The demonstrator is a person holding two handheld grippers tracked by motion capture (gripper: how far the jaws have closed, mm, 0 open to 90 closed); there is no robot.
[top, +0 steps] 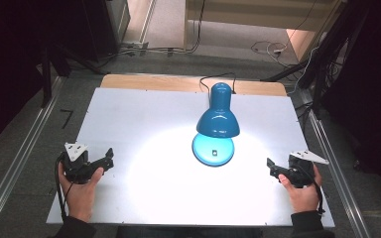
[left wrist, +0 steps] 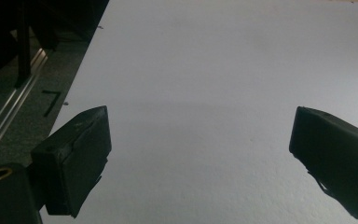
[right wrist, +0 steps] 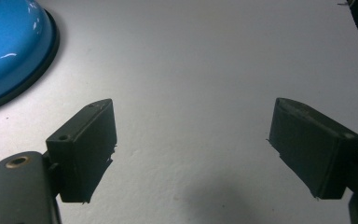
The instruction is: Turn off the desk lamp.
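**Both grippers idle, fingers wide apart**

Left gripper [top: 110, 157] at near left of worktop [top: 129, 114], right gripper [top: 270, 165] at near right; both empty, touching nothing. Lit blue lamp [top: 218, 116] stands centre-far. Right gripper view catches the lamp's base [right wrist: 9, 51] at its left; left gripper view shows bare worktop and floor rail [left wrist: 9, 112].

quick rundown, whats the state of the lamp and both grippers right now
lamp: switched on, upright on its round base, shade pointing down at the table
left gripper: open, holding nothing, near the table's left edge
right gripper: open, holding nothing, to the right of the lamp
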